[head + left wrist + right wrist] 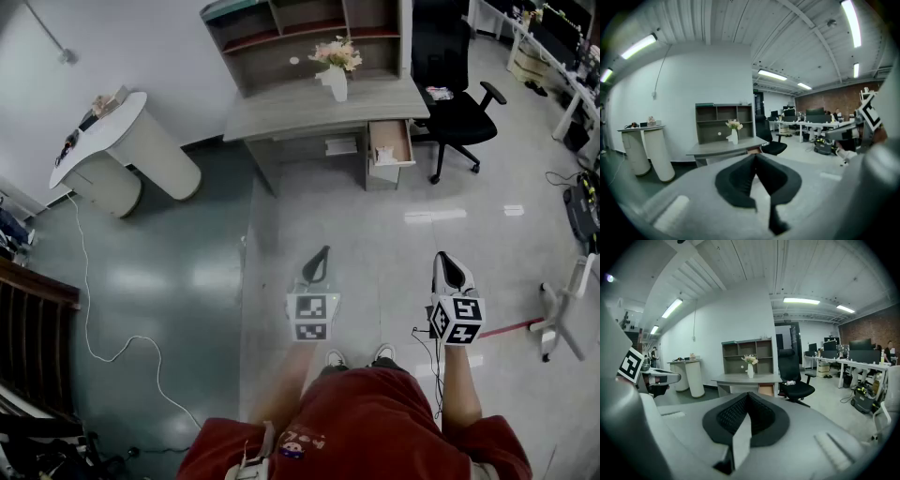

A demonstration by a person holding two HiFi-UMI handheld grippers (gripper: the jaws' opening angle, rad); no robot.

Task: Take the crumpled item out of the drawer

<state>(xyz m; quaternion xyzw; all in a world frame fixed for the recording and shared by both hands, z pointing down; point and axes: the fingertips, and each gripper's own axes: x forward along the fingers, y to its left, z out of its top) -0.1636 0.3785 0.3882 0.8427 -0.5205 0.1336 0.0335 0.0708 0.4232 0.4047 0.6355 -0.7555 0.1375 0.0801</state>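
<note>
A: One crumpled item (382,156), small and white, is being seen in the open drawer (395,134) at the desk's (300,111) right end.

B: Which way from the grippers is it lying?

A: Straight ahead and well apart, roughly between their lines. The drawer is being presented long axis toward the person. The right gripper (447,266) is being judged slightly nearer than the left gripper (322,261).

B: And the jaws?

A: Both pairs are being held pressed together, empty.

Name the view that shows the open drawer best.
Head view: it looks down into the drawer, with a pale item inside. The right gripper view shows only its front; the left gripper view, a sliver.
</note>
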